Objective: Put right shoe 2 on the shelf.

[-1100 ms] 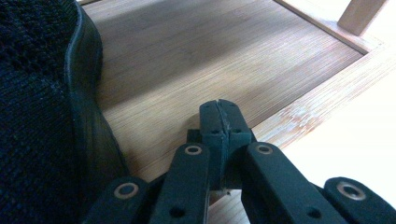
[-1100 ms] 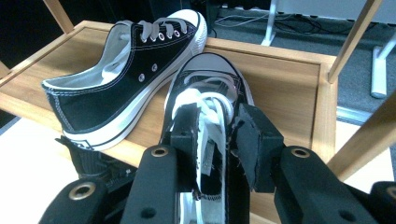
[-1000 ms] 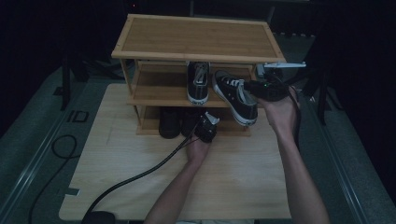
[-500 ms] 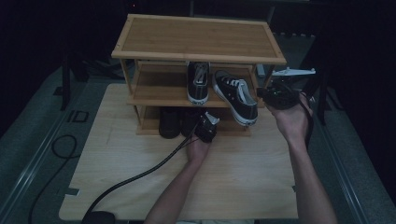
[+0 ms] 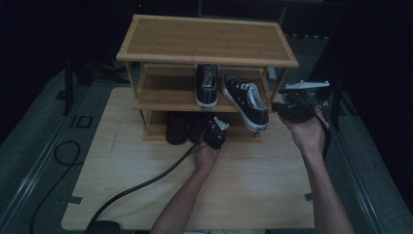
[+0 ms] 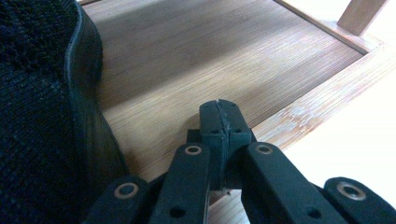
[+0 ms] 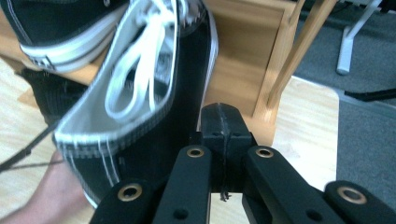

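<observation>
High view: black-and-white canvas sneaker [image 5: 246, 100] overhangs the bamboo shoe rack's [image 5: 207, 41] middle shelf at one o'clock; right gripper [image 5: 282, 108], jaws pressed together empty, sits just beside it. Left gripper [image 5: 210, 132] is likewise closed and empty.

Blk/wht sneaker [image 5: 246, 101], tan wood rack [image 5: 204, 41], blk claws.

Both tools [image 5: 214, 132] [image 5: 292, 109] closed, empty

Black-and-white sneaker [image 5: 247, 101] tilted off middle shelf [image 5: 160, 100].
</observation>
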Demonstrator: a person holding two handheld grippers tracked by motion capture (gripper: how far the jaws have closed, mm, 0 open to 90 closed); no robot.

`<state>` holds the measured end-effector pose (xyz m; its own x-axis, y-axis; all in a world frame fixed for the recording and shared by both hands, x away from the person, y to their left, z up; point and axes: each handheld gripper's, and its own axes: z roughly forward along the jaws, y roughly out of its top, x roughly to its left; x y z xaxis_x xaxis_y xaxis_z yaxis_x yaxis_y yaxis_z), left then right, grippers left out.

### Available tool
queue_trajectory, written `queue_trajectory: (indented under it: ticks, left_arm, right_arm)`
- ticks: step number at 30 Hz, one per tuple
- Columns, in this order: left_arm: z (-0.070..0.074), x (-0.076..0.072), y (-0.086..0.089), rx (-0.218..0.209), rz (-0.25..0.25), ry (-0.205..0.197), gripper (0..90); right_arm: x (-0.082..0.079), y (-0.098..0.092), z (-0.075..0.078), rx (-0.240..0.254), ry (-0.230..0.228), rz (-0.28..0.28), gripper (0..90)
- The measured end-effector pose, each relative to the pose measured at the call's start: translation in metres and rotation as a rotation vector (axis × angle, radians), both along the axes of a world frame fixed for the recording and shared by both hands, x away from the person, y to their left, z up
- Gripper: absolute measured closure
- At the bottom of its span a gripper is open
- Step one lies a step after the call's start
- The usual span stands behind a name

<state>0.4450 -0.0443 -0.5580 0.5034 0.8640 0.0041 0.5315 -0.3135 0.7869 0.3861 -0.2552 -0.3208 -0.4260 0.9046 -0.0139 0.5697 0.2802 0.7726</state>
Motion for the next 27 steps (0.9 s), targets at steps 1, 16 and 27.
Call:
queue_trajectory:
  ticks: [1, 16, 27]
  left_arm:
    - [0.0, 0.0, 0.0, 0.0, 0.0, 0.0, 90.0]
    - [0.0, 0.0, 0.0, 0.0, -0.001, 0.0, 90.0]
    - [0.0, 0.0, 0.0, 0.001, -0.001, 0.0, 90.0]
  right_arm:
    - [-0.001, 0.0, -0.002, -0.003, 0.008, 0.001, 90.0]
    - [-0.032, -0.006, -0.022, -0.024, 0.046, 0.056, 90.0]
    - [-0.052, -0.006, -0.031, -0.024, 0.055, 0.104, 90.0]
